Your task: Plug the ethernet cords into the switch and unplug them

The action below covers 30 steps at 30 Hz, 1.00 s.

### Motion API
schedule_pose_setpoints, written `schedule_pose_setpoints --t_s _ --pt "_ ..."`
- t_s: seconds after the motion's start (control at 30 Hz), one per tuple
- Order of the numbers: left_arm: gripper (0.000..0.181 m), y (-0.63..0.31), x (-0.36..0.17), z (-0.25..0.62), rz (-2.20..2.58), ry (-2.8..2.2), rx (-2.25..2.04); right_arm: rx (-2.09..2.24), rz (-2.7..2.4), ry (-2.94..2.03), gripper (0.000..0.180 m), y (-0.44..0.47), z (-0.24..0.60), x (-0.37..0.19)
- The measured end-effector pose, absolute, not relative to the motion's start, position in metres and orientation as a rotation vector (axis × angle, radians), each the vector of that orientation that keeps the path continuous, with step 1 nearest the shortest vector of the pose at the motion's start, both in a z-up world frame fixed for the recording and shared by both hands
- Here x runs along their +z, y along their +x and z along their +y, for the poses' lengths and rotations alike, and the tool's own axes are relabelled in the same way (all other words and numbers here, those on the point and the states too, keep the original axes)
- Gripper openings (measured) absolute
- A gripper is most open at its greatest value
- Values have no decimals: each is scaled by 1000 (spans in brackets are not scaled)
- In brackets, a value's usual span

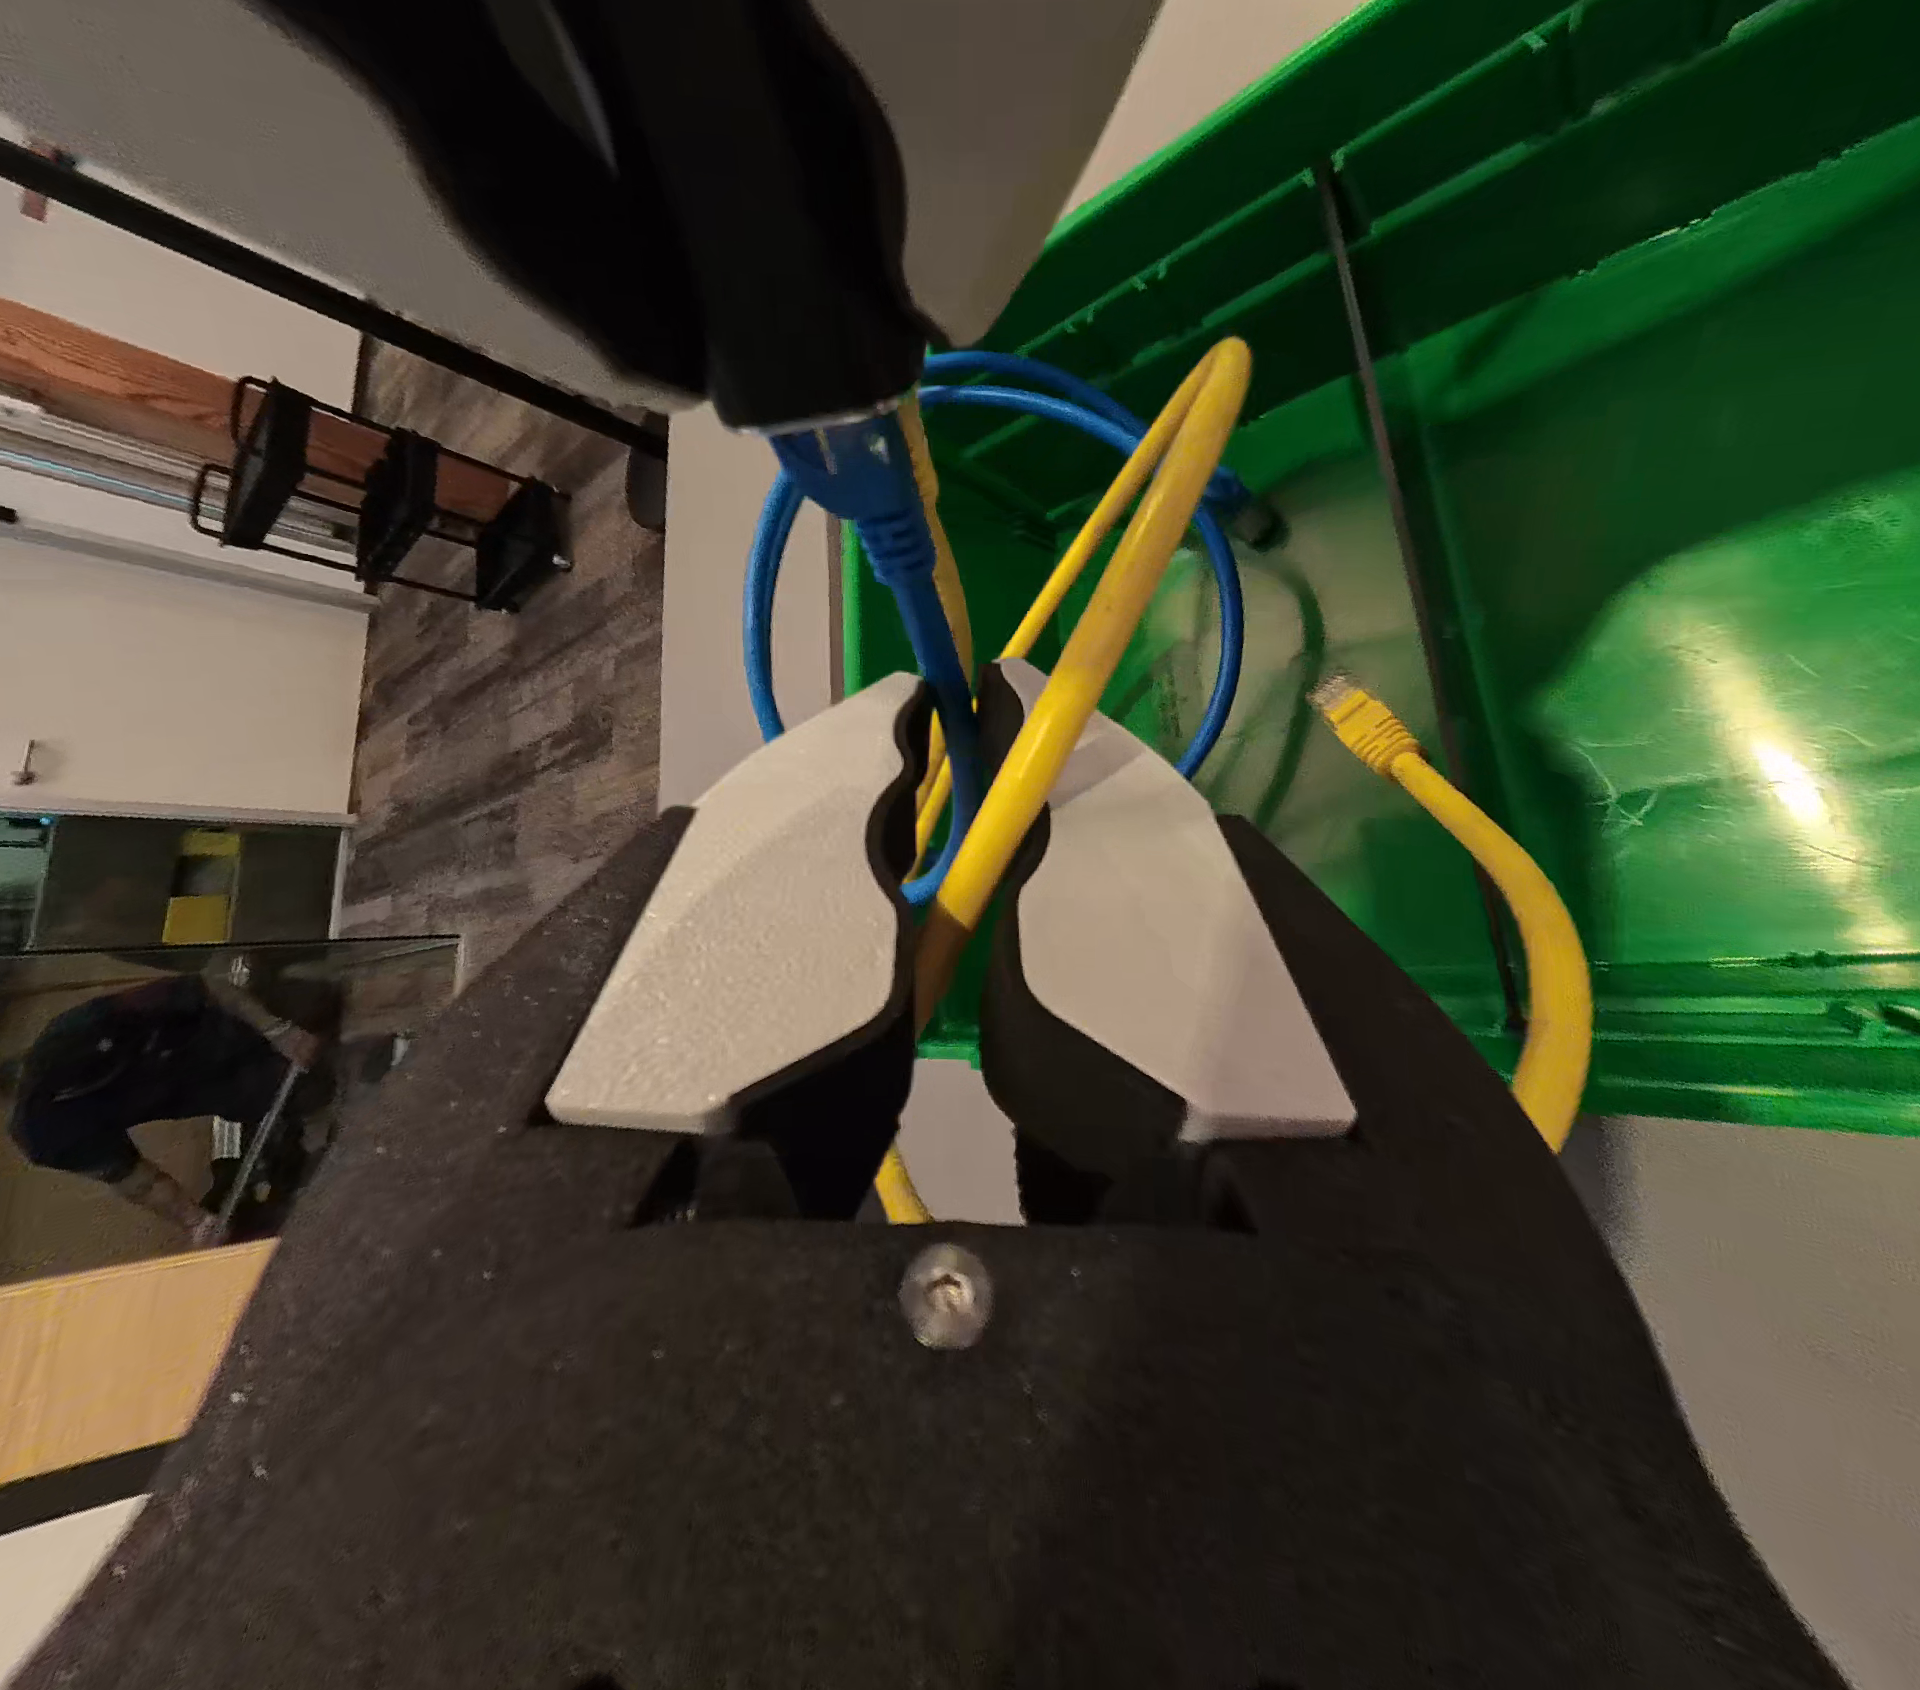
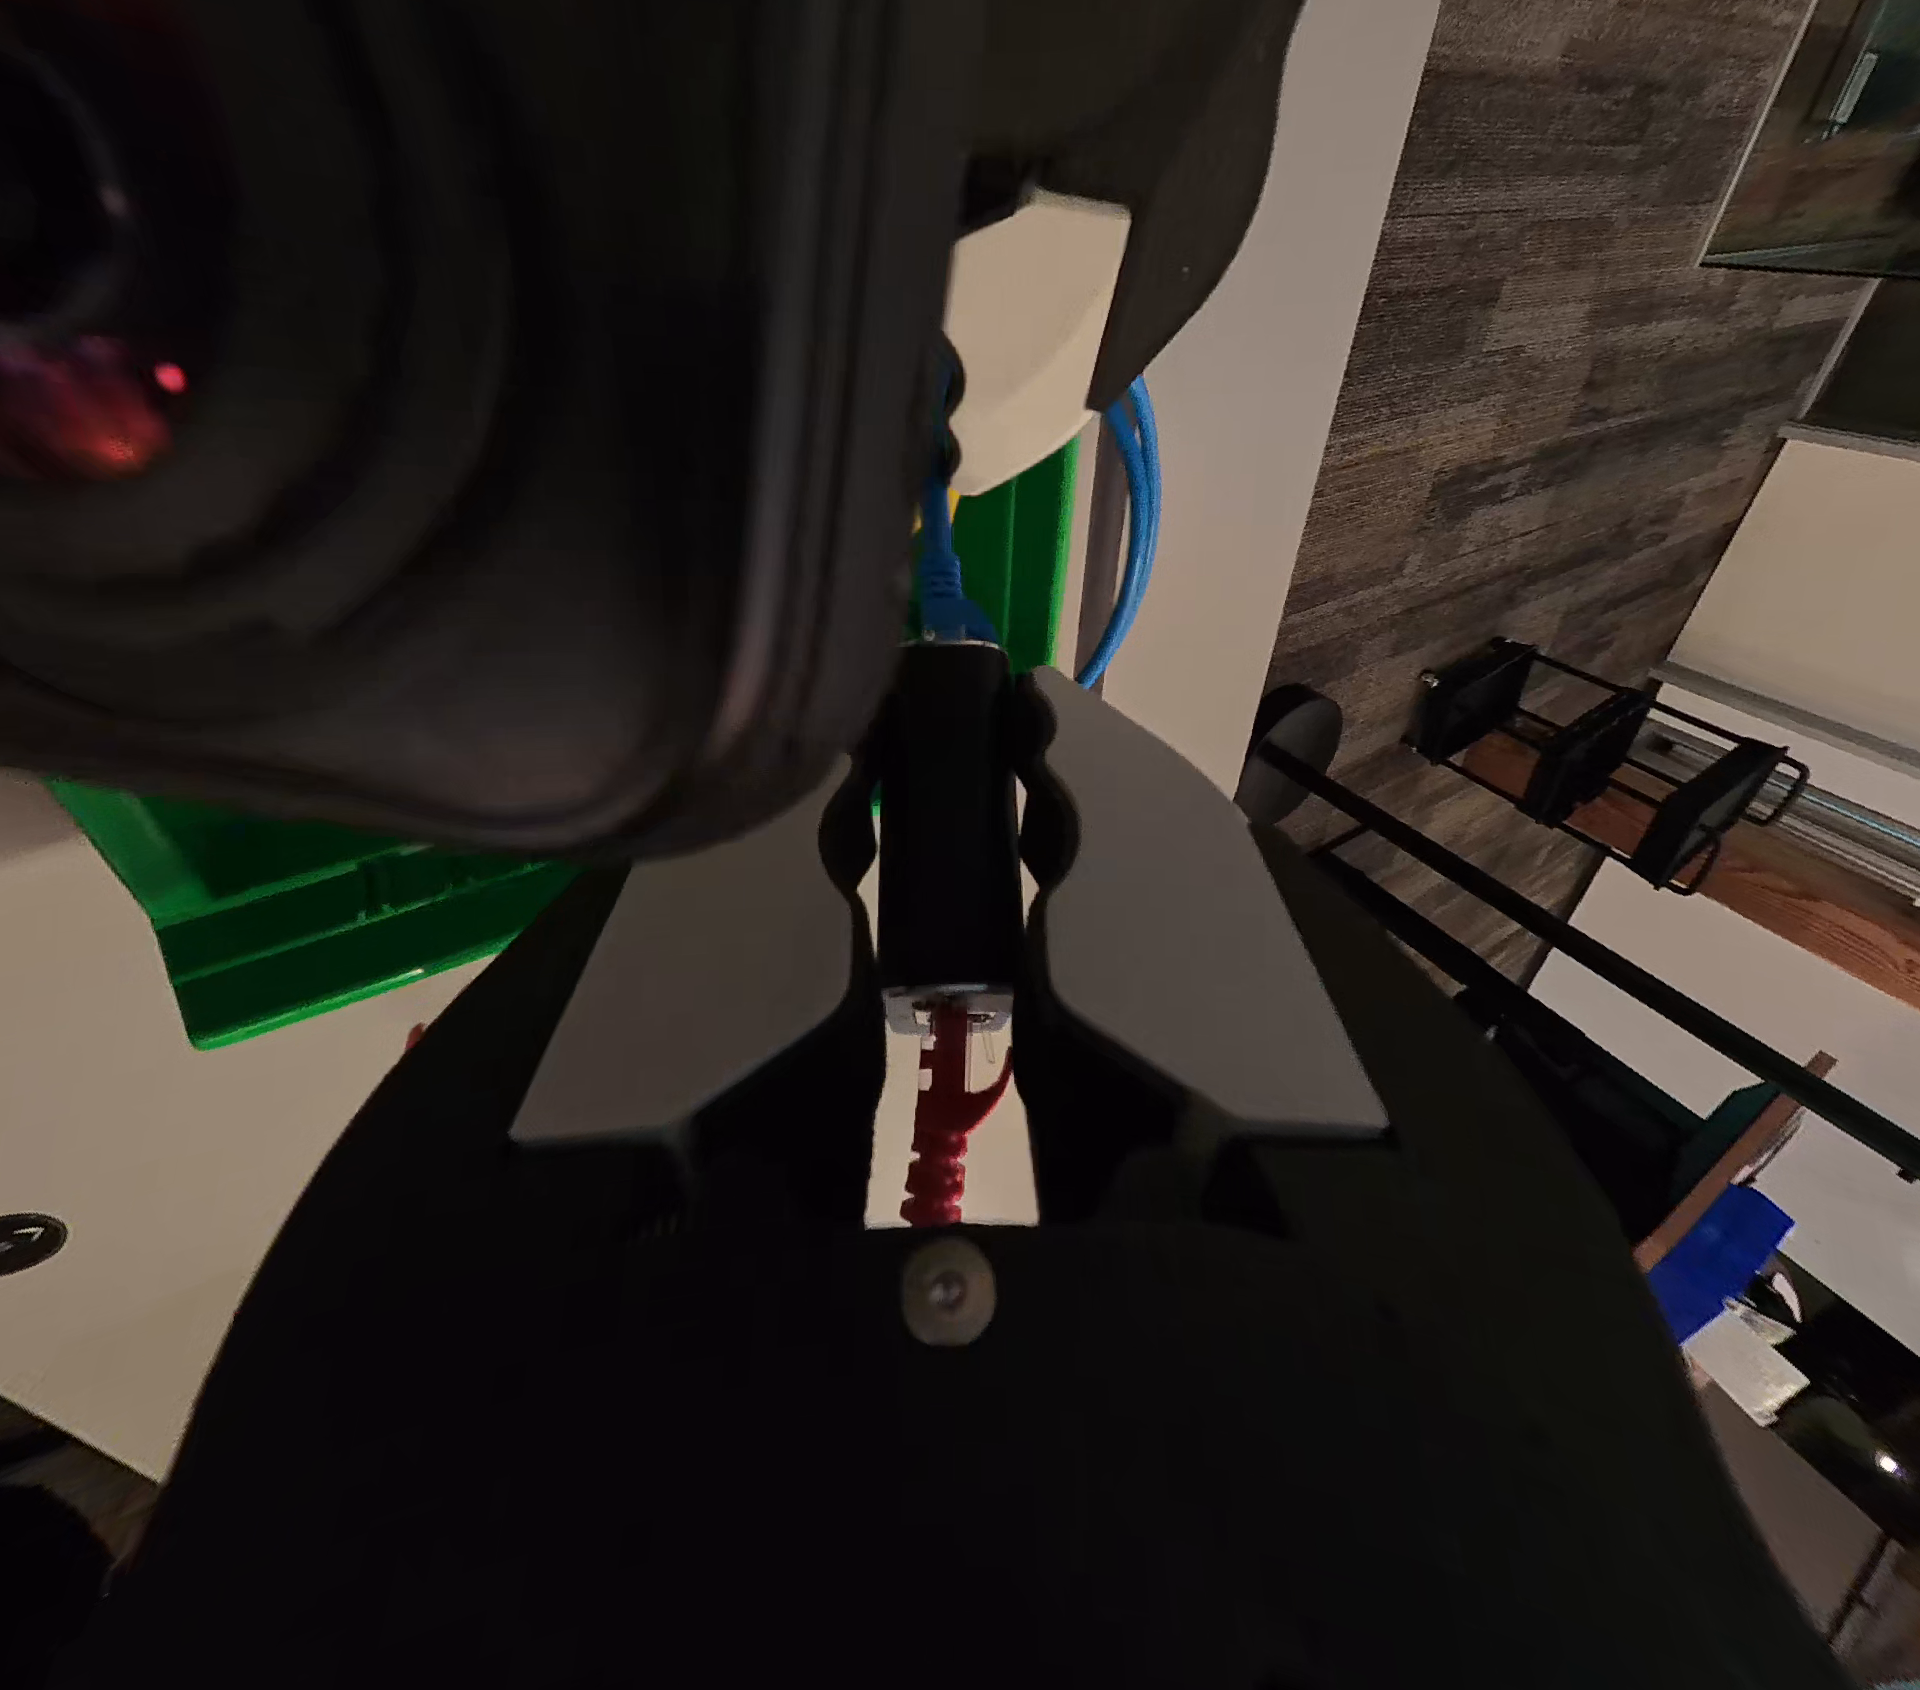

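Left wrist view has the left gripper (image 1: pixel 951 705) pinching the blue cord (image 1: pixel 940 632) just behind its plug, with a yellow cord (image 1: pixel 1049 747) threaded through the same gap. The right gripper (image 2: pixel 951 767) clamps the black switch (image 2: pixel 945 851), a red cord (image 2: pixel 940 1152) plugged into its near end. My worry: yanking the blue one drags that tangled yellow loop out of the green bin (image 1: pixel 1558 393).

Each gripper has a rough black body. The left gripper (image 1: pixel 951 700) carries pale grey finger shells with wavy black pads. A silver screw (image 1: pixel 943 1295) sits at its centre.
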<state>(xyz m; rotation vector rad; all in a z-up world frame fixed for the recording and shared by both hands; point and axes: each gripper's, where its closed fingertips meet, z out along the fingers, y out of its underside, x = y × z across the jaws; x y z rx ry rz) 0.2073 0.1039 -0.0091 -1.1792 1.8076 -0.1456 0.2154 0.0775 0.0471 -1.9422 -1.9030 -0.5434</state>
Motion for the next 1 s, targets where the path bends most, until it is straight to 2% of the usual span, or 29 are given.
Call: schedule_pose_setpoints --t_s 0.13,0.43,0.6,0.73,0.93,1.0 --pt "6 205 -10 103 1805 -1212 -198 -482 -1877 -1954 27 219 75 43" --pt "5 199 -6 111 1695 -1273 -259 -656 -1802 -1934 31 243 79 61" --pt "5 195 -9 110 1683 -1295 -292 -638 -1645 -1962 43 261 61 92" --pt "6 192 -15 111 1695 -1312 -284 -564 -1406 -2095 41 287 32 114" --pt "6 193 -16 109 1677 -1340 -319 -101 -1143 -2245 37 269 -19 92" --pt "5 193 -11 110 1649 -1350 -351 -277 -1079 -2223 38 286 -18 83"
